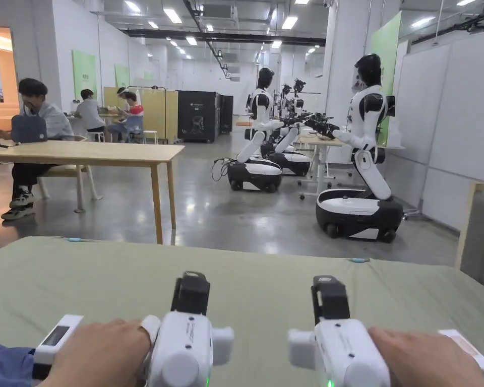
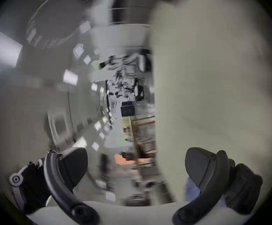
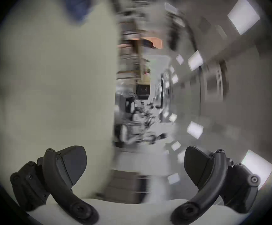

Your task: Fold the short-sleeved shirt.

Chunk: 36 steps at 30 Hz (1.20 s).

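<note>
My left gripper (image 1: 190,292) and right gripper (image 1: 329,297) are side by side over the near part of a table with a pale green cover (image 1: 110,282), a hand on each. Both are turned on their sides. The left gripper view, which is blurred, has my left gripper (image 2: 136,163) open with nothing between the jaws. The right gripper view, also blurred, has my right gripper (image 3: 134,162) open and empty too. A patch of blue cloth (image 1: 4,360) lies at the near left corner; I cannot tell whether it is the shirt or a sleeve.
Beyond the green table is a grey floor. A long wooden table (image 1: 84,151) with seated people stands at the left. White and black wheeled humanoid robots (image 1: 359,201) stand at the right and centre (image 1: 256,171). A grey padded panel (image 1: 483,237) rises at the table's right end.
</note>
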Each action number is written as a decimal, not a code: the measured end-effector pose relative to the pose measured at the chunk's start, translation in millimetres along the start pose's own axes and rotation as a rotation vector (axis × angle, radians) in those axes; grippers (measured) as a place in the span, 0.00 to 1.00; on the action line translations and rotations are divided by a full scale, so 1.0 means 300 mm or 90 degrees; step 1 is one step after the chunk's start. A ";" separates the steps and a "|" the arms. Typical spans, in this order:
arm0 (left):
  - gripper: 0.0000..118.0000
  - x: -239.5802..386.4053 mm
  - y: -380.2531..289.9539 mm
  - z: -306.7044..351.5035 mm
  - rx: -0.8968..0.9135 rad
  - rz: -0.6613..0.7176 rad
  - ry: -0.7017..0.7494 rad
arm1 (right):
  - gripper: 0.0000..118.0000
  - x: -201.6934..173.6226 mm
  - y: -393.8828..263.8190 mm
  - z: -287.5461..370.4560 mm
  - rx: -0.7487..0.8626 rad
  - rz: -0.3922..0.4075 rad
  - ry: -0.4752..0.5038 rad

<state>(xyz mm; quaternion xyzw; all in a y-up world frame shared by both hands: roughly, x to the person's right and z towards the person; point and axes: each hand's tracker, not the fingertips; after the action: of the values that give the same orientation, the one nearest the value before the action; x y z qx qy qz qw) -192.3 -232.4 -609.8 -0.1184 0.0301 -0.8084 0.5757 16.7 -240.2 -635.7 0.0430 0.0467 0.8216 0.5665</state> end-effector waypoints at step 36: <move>0.96 -0.260 -0.397 0.018 0.107 1.253 -0.063 | 0.92 0.291 -0.268 0.071 -0.035 -1.238 0.086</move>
<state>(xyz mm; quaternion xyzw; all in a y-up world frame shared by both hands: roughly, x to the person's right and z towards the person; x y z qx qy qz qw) -277.0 -118.9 -594.7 -0.0331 0.0337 0.0369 0.9982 62.8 -129.6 -623.0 -0.0746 0.0749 -0.0033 0.9944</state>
